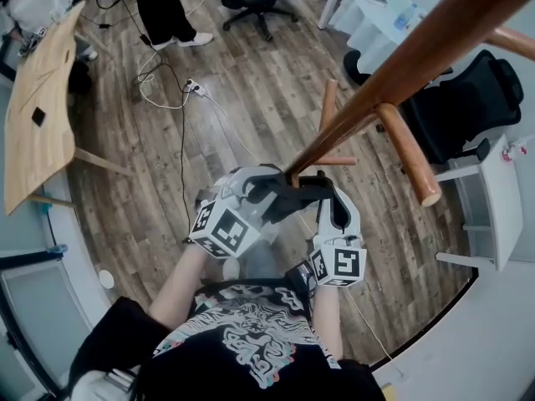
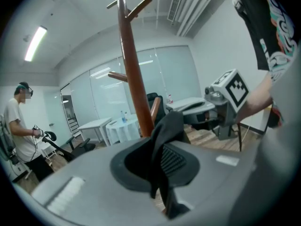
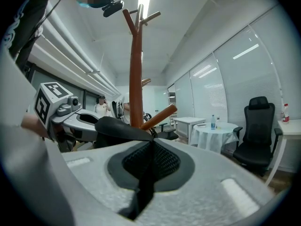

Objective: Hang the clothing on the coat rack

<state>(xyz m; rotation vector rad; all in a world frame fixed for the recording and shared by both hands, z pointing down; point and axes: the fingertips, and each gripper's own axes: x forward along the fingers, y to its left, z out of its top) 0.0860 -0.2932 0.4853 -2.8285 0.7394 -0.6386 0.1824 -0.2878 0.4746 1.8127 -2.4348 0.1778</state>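
Wood floor (image 1: 251, 82) spreads below the rack (image 1: 393, 73), and against its pole the black garment (image 1: 284, 197) stretches between the left tool (image 1: 251, 192) and right tool (image 1: 330, 205), each pinching a fold; it looks light, limp and slippery, so gripping a thick edge seems safest.

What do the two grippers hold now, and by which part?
Both hold the black garment. The left gripper pinches a fold of cloth on one side, and the right gripper pinches a fold on the other.
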